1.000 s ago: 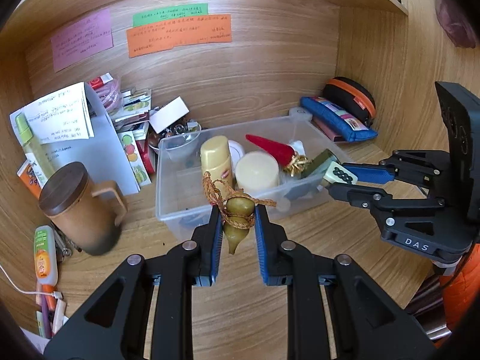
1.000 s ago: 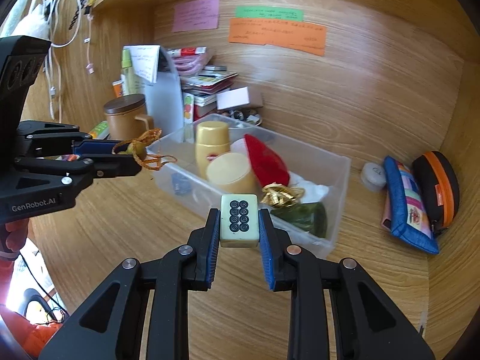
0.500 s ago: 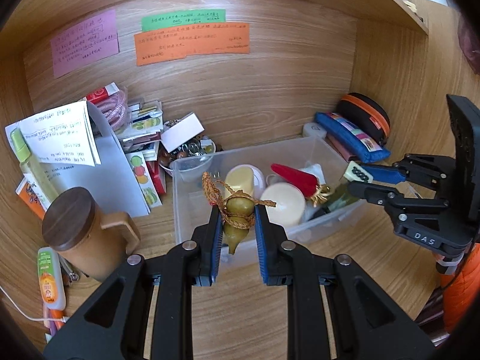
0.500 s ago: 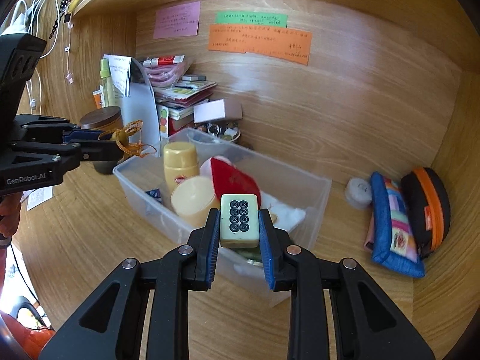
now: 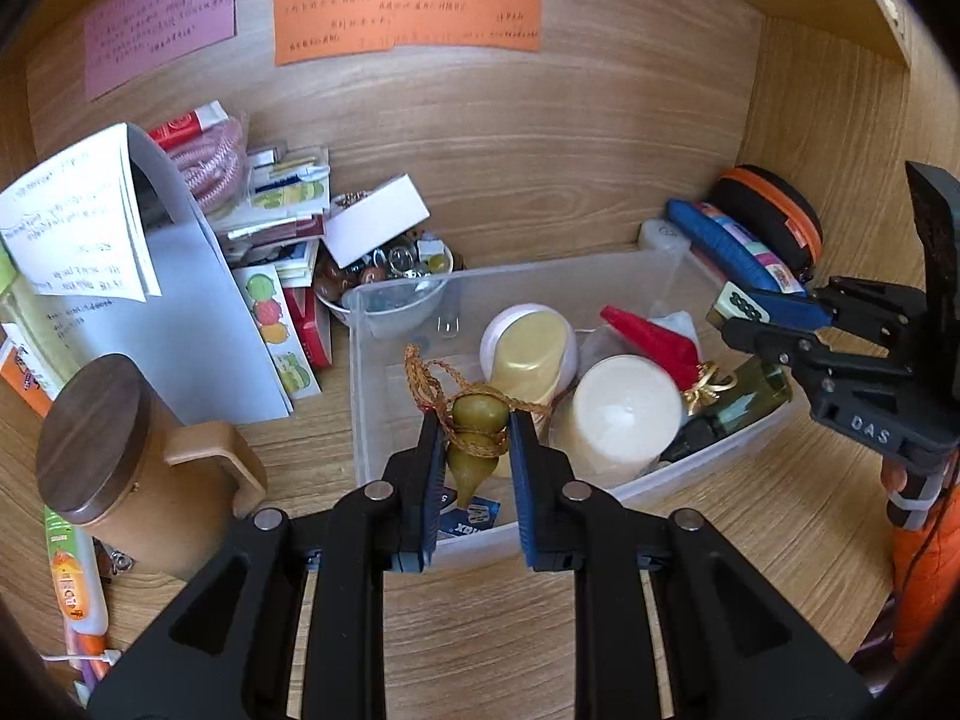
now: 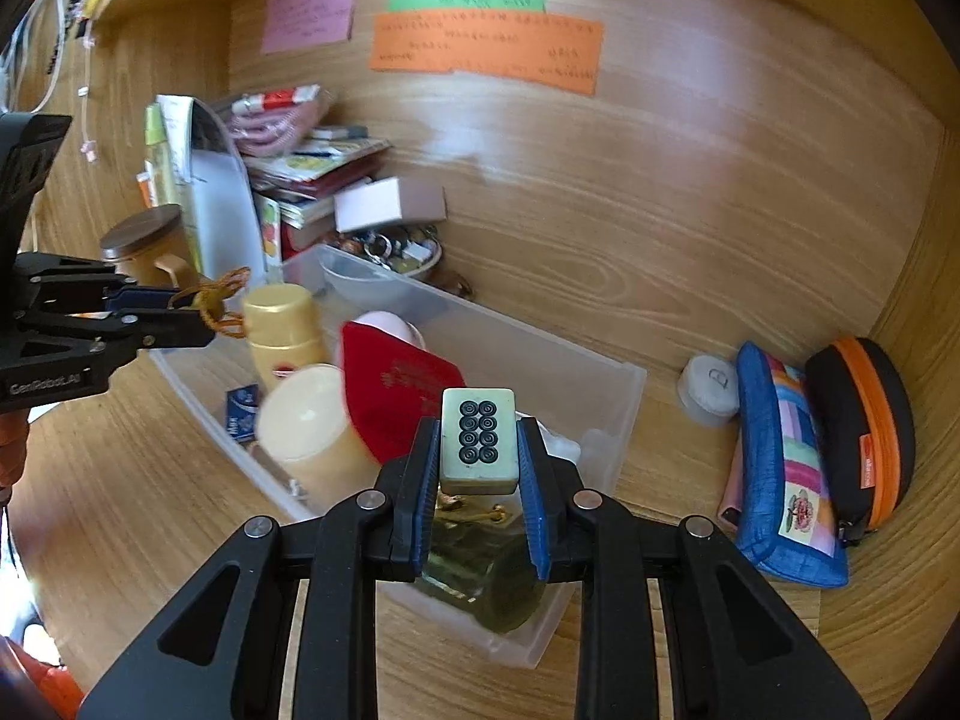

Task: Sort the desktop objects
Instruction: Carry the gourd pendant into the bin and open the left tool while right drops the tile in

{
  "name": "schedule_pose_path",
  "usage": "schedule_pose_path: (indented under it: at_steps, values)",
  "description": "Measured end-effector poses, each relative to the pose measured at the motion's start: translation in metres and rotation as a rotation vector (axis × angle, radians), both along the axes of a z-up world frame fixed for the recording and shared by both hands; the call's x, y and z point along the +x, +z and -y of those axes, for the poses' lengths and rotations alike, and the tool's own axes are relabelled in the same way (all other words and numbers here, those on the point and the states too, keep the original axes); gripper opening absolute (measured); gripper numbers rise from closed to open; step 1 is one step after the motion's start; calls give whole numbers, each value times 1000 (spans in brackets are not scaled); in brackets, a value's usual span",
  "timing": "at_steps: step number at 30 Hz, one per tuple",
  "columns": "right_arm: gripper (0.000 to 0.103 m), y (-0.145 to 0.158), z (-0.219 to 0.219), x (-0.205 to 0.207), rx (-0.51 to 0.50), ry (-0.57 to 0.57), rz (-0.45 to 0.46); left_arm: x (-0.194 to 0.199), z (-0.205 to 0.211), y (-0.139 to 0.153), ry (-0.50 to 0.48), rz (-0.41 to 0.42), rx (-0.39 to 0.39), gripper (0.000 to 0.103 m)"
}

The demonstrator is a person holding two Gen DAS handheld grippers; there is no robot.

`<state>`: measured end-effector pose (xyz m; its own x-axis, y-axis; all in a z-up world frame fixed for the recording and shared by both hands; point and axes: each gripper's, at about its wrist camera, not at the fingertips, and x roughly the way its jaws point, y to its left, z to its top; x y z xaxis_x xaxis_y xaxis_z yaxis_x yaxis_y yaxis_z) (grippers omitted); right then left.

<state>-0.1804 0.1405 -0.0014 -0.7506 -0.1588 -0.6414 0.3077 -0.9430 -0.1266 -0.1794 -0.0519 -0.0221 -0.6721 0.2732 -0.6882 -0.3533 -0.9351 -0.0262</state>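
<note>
A clear plastic bin [image 5: 606, 276] [image 6: 606, 372] sits on the wooden desk and holds yellow bottles [image 5: 531, 348], a red piece [image 5: 651, 333] and a dark green bottle [image 6: 480, 576]. My left gripper [image 5: 474, 438] is shut on a small green gourd charm [image 5: 477, 444] with a gold cord, above the bin's near left part. It also shows in the right wrist view [image 6: 204, 309]. My right gripper [image 6: 480, 456] is shut on a pale mahjong tile [image 6: 480, 441] above the bin's right end, seen too in the left wrist view [image 5: 744, 306].
A brown lidded mug [image 5: 114, 456] and a white paper folder [image 5: 180, 312] stand left of the bin. A bowl of trinkets [image 5: 390, 276] and stacked booklets [image 5: 288, 204] lie behind it. A blue pouch [image 6: 780, 468], a black-orange case [image 6: 864, 432] and a white round case [image 6: 708, 387] lie right.
Both grippers have moved forward over the bin, still holding the gourd charm and the tile. The bin looks closer and lower in both views.
</note>
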Motion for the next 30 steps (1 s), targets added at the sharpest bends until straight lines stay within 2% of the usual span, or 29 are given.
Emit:
schedule_pose_path:
  at_steps: [10,21,23,25,30]
  values:
    - [23,-20,-9,-24,-28,-27,75,-15,-1,-16,-12,46,-18,20]
    - [23,-28,-7,-29,-36,-29,75,-22,-2,-26,-16,67,-27,21]
    - [23,-28,-7,-29,-39,-29,72,-23,-2,-27,-13,72,-31,23]
    - [25,-29,-7,-28,-40,-30,70,-23,-2,-27,-8,70,-36,31]
    - [40,-26,-7,-26,-53,-31,52,-20,-3,-24,-6,57,-40,40]
